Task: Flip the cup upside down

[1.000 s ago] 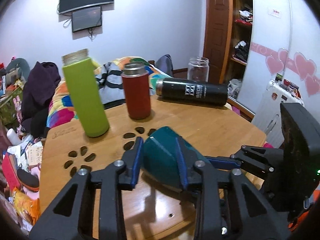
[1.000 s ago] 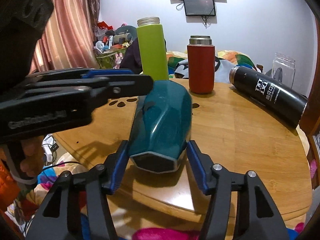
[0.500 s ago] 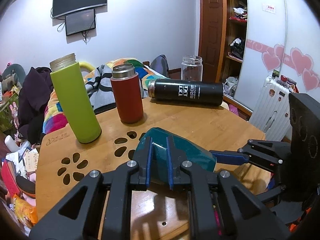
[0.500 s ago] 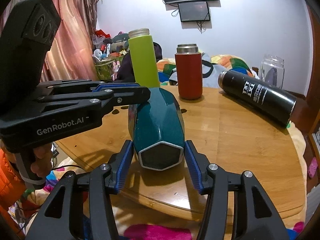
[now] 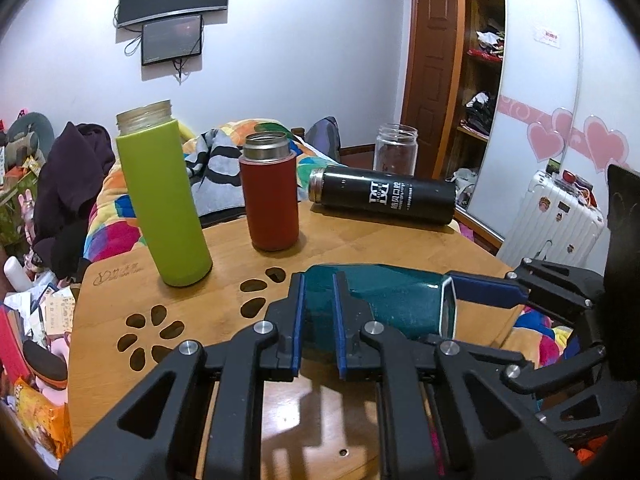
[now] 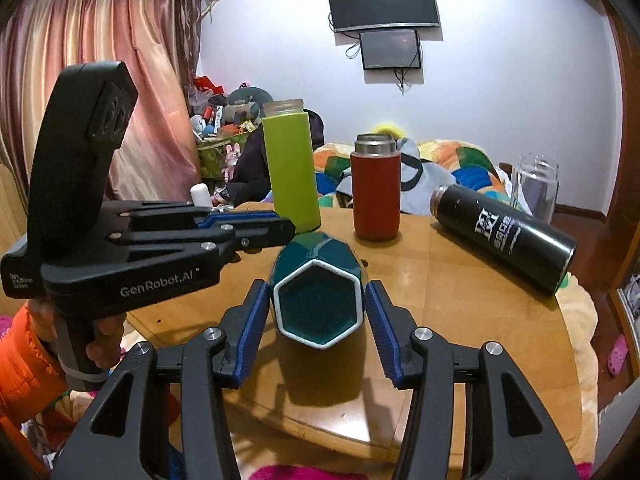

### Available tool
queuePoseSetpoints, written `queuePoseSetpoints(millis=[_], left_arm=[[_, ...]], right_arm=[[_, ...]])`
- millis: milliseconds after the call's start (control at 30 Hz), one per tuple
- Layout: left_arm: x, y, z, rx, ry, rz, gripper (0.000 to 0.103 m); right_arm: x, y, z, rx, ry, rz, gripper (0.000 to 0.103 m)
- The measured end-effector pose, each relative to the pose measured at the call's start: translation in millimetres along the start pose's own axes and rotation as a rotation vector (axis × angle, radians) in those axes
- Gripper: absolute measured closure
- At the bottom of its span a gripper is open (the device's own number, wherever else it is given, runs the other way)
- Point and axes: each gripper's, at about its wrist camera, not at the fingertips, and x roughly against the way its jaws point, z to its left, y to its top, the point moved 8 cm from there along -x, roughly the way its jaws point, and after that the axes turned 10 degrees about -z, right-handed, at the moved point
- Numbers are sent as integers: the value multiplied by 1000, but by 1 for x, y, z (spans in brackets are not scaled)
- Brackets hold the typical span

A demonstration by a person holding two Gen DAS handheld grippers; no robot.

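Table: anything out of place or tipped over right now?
Yes. The black bottle lies on its side near the table edge, while the green bottle and red bottle stand upright. The teal cup is horizontal, between both grippers.

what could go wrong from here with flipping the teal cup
1. The left gripper pinches only one end of the teal cup, which is lying sideways; it may slip or swing when turned.
2. The right gripper straddles the base with its jaws apart, so it gives no support.
3. The cup is near the table edge; a drop could go off.
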Motion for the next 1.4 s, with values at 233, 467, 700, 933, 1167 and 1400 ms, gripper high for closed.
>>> queuePoseSetpoints(millis=[233,467,700,933,1167,1400], left_arm=[[-3,-1,14,27,15,-2,92],[-11,-3,27,54,30,1,94],[-18,-11,29,87,1,21,94],[-14,-10,28,83,-3,10,94],[-7,-6,31,93,8,-10,94],[18,5,29,79,54,-76,94]], right_arm=[[-19,17,1,13,-5,-7,57],[-39,27,4,15,10,-2,59],[-57,20,1,-30,46,46,69],[-56,12,-2,-27,24,62,69],[-45,17,-1,-7,0,36,69],[-31,27,-3,-2,-26,2,69]])
